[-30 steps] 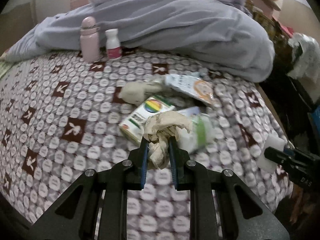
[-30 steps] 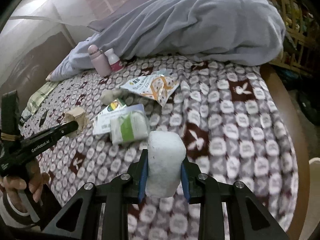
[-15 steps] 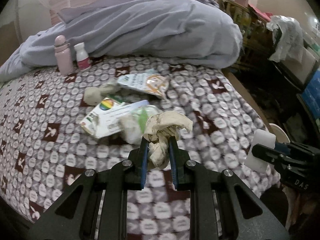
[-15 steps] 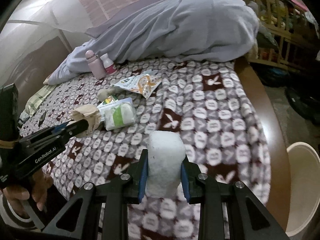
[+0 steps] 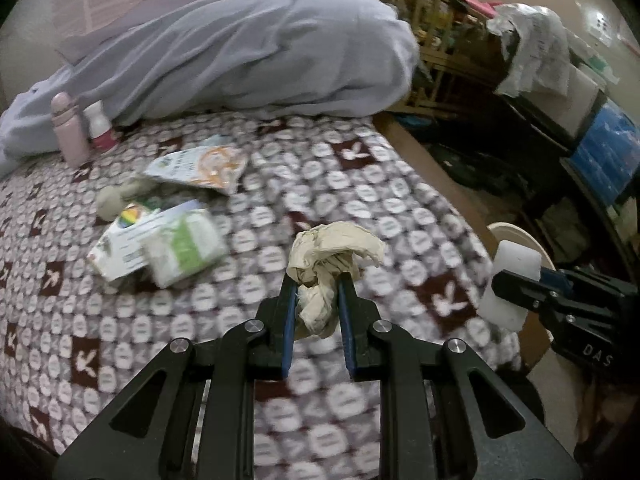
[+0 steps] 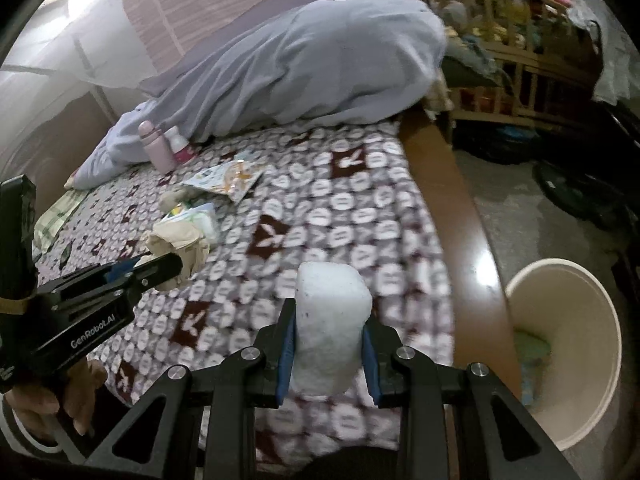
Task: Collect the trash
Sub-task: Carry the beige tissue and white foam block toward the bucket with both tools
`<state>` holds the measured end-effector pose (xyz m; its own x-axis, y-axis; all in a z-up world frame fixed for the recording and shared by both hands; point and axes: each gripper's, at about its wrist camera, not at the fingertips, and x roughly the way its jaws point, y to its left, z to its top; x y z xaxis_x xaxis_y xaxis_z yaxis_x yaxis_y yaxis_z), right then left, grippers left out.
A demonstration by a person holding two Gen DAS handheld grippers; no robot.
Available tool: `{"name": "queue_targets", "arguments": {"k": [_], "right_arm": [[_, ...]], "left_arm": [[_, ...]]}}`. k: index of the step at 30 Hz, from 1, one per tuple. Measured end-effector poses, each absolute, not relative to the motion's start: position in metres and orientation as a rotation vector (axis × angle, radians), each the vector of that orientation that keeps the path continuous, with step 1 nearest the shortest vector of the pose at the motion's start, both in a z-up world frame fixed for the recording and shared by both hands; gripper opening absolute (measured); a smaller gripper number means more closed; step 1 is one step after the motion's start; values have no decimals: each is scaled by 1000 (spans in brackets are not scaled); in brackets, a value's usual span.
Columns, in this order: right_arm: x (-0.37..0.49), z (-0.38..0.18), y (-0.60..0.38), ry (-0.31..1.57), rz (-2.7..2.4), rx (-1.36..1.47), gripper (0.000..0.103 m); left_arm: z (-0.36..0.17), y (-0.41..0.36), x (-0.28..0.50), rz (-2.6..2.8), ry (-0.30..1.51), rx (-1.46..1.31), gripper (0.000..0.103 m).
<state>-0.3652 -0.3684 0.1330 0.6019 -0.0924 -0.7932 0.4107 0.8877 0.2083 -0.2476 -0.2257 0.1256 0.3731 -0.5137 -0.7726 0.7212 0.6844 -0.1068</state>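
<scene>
My left gripper (image 5: 317,292) is shut on a crumpled beige paper wad (image 5: 332,252), held above the patterned bedspread (image 5: 360,184). My right gripper (image 6: 329,320) is shut on a white foam block (image 6: 330,320), held over the bed's right edge; it also shows in the left wrist view (image 5: 510,280). A cream trash bin (image 6: 560,360) stands on the floor to the right of the bed, with something green inside. On the bed lie a snack wrapper (image 5: 200,166), a white and green packet (image 5: 184,246), a colourful box (image 5: 124,232) and a beige wad (image 5: 114,200).
A pink bottle (image 5: 68,132) and a small white bottle (image 5: 98,128) stand by a heaped grey blanket (image 5: 240,52). The bed's brown wooden rim (image 6: 460,220) runs between bedspread and bin. Wooden shelves and clutter (image 5: 520,80) fill the right side.
Both grippers have swung right toward the bed's edge, each keeping its load. The trash bin has come fully into the right wrist view.
</scene>
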Motion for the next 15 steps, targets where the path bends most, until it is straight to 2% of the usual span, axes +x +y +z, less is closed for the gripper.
{"name": "queue_targets", "arguments": {"k": [15], "right_arm": [[-408,133,-409,862,-386,439,28]], "left_arm": [[131,-271,-277,-929,917,261,17]]}}
